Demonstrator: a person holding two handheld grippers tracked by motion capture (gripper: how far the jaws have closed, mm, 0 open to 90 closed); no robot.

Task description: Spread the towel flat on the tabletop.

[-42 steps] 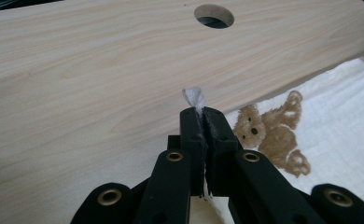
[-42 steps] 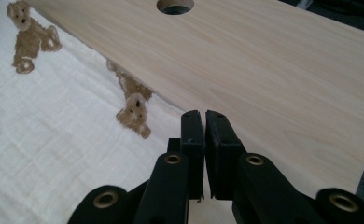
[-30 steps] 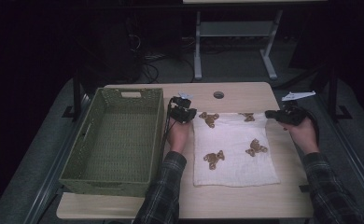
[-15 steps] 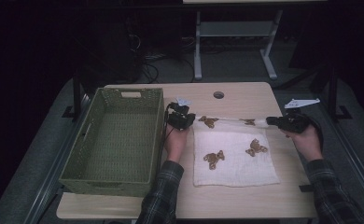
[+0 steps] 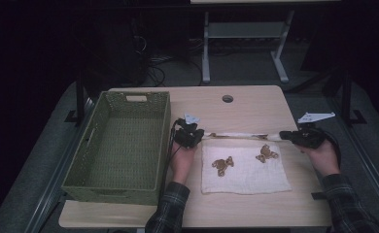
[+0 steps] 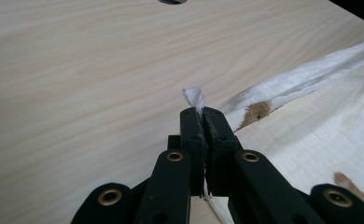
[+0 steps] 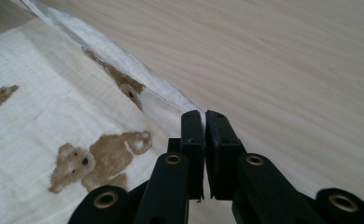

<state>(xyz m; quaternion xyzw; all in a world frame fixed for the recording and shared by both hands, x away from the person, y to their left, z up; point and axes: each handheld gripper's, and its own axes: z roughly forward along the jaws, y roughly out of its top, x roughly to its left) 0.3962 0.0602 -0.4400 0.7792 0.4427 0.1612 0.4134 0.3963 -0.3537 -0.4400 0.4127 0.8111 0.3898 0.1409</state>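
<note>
The white bear-print cloth (image 5: 246, 167) lay on the table (image 5: 255, 104) just right of the green woven basket (image 5: 117, 145), its far edge lifted into a taut band running left to right. The left gripper (image 5: 190, 136) pinched the far-left corner and the right gripper (image 5: 299, 137) the far-right corner, both clamped tight on the fabric. The fold would likely travel toward the near edge; the basket held nothing.

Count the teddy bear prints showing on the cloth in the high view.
2 full bears on the white cloth: one left of centre, one toward the right. Brown traces along the lifted far edge suggest more, partly hidden in the fold.
</note>
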